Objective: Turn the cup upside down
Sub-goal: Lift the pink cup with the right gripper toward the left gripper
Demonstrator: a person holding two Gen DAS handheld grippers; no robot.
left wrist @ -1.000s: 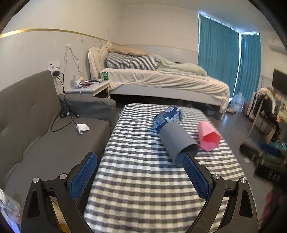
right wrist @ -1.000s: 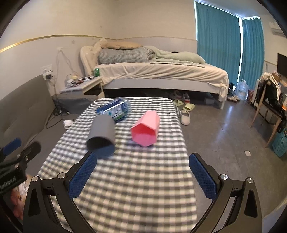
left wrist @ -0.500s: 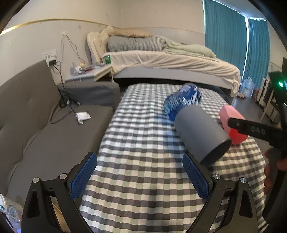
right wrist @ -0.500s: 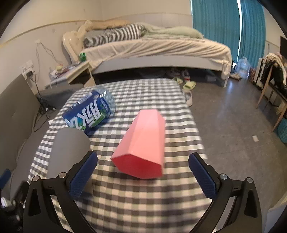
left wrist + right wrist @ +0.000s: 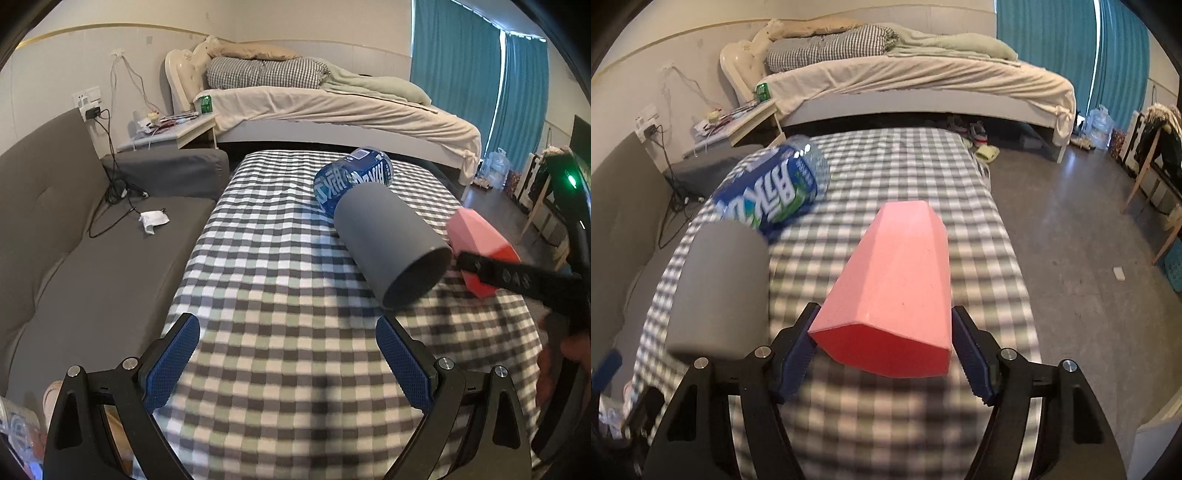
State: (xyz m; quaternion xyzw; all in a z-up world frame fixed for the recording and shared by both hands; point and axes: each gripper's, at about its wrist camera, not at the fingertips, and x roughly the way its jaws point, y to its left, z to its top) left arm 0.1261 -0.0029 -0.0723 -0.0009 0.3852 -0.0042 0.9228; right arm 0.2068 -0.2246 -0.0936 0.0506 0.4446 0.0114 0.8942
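The pink cup [image 5: 894, 288] lay on its side on the checked tablecloth [image 5: 905, 177], toward the right of the table, with its open mouth facing the near edge. This orientation presented the two flat side walls to the right gripper [image 5: 882, 350], which straddled the mouth end with one blue pad [image 5: 792, 354] on each side. The pads sat against or just beside the walls; firm contact could not be confirmed, so whether the claw was pinching the cup or only closing on it cannot be told. A grasp across the walls near the rim would allow the cup to be rotated mouth-down.

The left gripper [image 5: 288, 354] hung over the near left of the table with its claw spread wide and nothing between the pads, probably kept clear.

A grey cup [image 5: 391, 243] lay just left of the pink cup, mouth also near. A blue-labelled bottle [image 5: 352, 177] lay on its side touching the grey cup's far end.
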